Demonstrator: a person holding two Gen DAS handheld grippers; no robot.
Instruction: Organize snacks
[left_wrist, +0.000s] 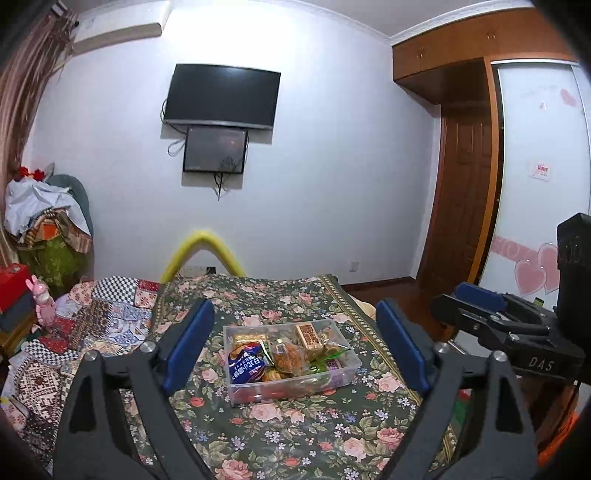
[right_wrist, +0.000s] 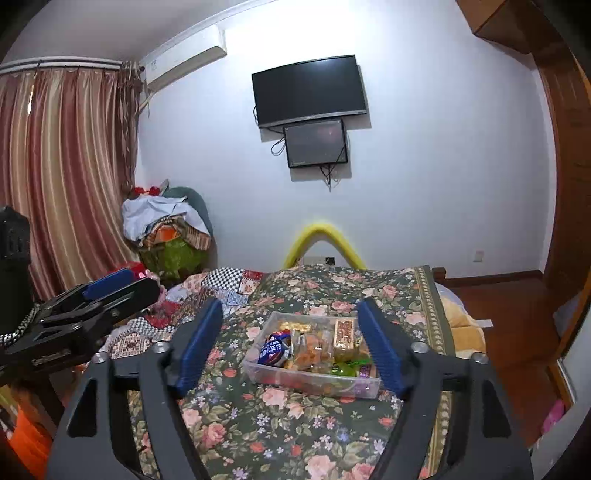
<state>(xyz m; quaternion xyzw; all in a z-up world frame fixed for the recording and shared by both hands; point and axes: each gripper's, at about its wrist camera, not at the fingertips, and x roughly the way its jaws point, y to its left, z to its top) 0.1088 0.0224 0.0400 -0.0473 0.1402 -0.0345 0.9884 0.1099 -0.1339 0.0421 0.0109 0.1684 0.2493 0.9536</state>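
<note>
Nearest to me, my left gripper (left_wrist: 291, 343) has its blue-padded fingers (left_wrist: 188, 345) spread wide apart with nothing between the pads. My right gripper (right_wrist: 291, 350) also stands with its fingers (right_wrist: 199, 350) apart and empty. From the left wrist view I can see the right gripper off to the right side, raised above the bed edge.

Just past both sets of fingertips, on the floral bedspread (left_wrist: 295, 424), sits the clear plastic box (left_wrist: 236, 384). It rests flat on the bed, upright, lidless, and neither gripper touches it. Inside I see the snacks packed together: a blue packet (left_wrist: 245, 363) with white lettering at the near left corner, a gold-wrapped bar (left_wrist: 251, 336) along the far left wall, a tall tan box (left_wrist: 309, 338) standing toward the far right, and orange-brown pastries in clear wrap (left_wrist: 286, 356) in the middle. Green and purple wrappers (left_wrist: 328, 363) lie at the near right corner; I cannot tell what they hold.

To the left of the floral spread lies a patchwork quilt (left_wrist: 99, 317). Beyond the foot of the bed, a yellow foam arch (left_wrist: 201, 245) rises, and on the far wall hangs a dark television (left_wrist: 221, 96) with a smaller screen (left_wrist: 216, 149) under it.
</note>
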